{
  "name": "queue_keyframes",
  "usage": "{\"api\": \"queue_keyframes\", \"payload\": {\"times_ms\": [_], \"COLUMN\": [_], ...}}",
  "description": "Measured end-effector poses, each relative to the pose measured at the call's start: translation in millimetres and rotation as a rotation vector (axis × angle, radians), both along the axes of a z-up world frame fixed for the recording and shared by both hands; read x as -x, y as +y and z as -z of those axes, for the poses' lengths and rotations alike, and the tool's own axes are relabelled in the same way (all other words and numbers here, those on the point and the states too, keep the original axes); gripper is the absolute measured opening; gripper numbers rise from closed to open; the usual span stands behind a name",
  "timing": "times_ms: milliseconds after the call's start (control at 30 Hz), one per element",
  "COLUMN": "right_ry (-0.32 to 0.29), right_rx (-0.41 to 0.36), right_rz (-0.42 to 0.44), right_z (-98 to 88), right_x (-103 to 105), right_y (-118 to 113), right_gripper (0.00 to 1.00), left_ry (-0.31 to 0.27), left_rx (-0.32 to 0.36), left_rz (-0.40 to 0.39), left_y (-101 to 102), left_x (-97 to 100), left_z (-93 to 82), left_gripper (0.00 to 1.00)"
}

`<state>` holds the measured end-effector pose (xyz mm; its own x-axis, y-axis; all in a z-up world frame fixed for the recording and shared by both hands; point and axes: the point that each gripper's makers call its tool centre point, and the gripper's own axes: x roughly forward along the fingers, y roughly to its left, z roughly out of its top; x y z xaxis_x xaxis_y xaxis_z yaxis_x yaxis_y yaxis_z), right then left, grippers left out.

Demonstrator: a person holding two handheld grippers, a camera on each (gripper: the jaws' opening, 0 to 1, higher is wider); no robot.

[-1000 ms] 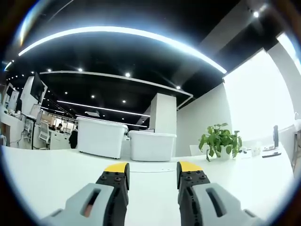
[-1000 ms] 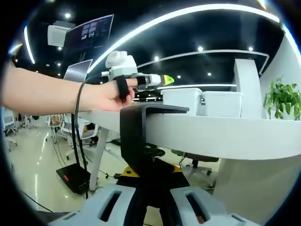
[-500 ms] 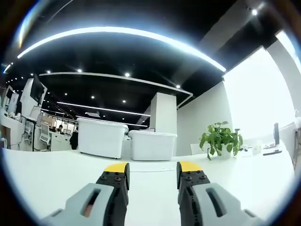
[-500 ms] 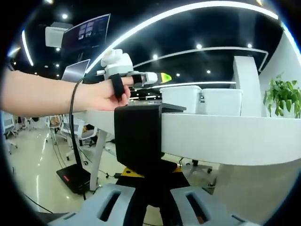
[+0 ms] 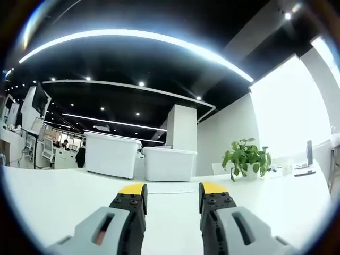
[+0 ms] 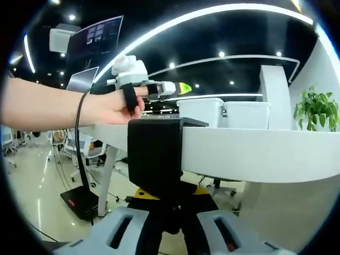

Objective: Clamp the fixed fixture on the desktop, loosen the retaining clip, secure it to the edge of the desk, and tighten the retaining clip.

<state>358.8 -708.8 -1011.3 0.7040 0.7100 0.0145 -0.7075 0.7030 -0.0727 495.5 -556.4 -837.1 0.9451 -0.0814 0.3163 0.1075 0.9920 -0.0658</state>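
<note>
My right gripper (image 6: 172, 226) still clamps the black fixture (image 6: 155, 156), now hooked squarely onto the desk (image 6: 255, 151) edge; my left gripper (image 5: 166, 197) hovers above the desk, jaws apart, empty.

Fixture (image 6: 155, 154) hooked over the desk (image 6: 255, 154) edge, directly ahead of the right hand-held gripper (image 6: 172, 226). Behind it, over the desk, a hand (image 6: 109, 109) with the left hand-held gripper (image 6: 183, 88). Farther back on the desk, two bins (image 5: 139, 158) side by side; right of them, a plant (image 5: 245, 158).
</note>
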Motion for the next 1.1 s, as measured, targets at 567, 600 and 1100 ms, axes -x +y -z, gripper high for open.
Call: {"api": "queue_keyframes", "payload": {"times_ms": [567, 600, 1100], "right_ry": [-0.086, -0.087, -0.157], "right_rx": [0.079, 0.076, 0.115], "right_rz": [0.020, 0.019, 0.044], "right_z": [0.4, 0.1, -3.3], "right_x": [6, 7, 7], "right_y": [-4, -4, -14], "right_gripper": [0.19, 0.19, 0.22], "left_ry": [0.009, 0.004, 0.075], "left_rx": [0.058, 0.061, -0.432], "left_rz": [0.131, 0.143, 0.374], "left_y": [-28, -32, -129], "left_x": [21.3, 25.2, 75.0], "left_z": [0.0, -1.1, 32.4], "left_gripper": [0.31, 0.30, 0.24]}}
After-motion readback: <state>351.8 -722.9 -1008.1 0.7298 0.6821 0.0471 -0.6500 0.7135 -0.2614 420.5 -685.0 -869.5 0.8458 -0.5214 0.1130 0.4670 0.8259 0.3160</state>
